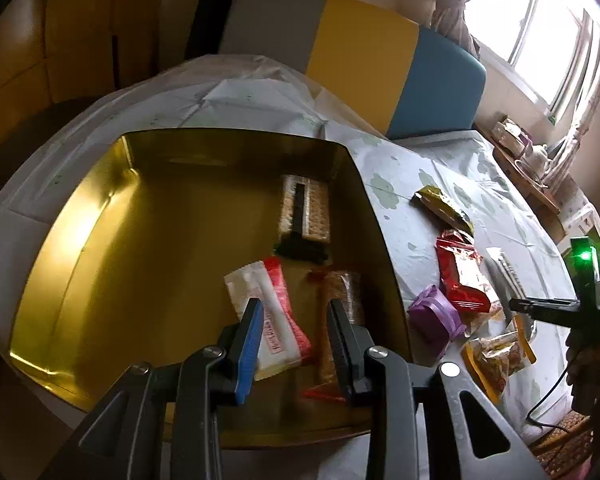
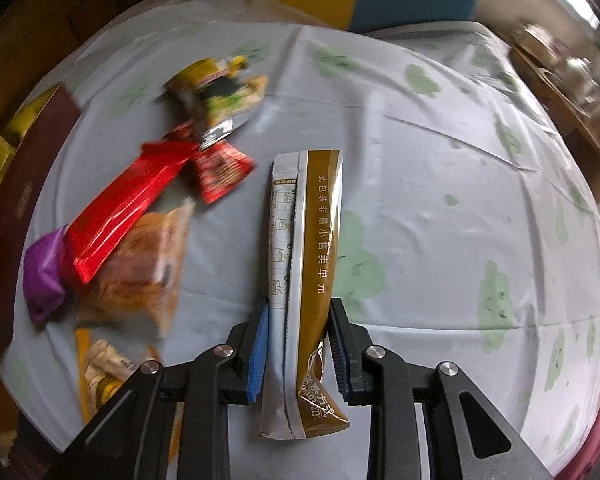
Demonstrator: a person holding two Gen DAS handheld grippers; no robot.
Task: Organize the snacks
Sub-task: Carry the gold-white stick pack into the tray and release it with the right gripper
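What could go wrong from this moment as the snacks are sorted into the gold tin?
1. The right gripper pinches the long brown-and-white sachet near one end, so the free length may swing or slip in transit.
2. The left gripper hangs low over the gold tin, above the white-and-red packet; it could knock packets or block the drop.
3. The red wrapper lies over other packets, so lifting it may drag them.

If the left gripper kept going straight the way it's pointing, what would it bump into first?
Probably the white-and-red snack packet lying in the gold tin. The left gripper points down into the tin, and its fingers frame that packet, though the depth is hard to judge.
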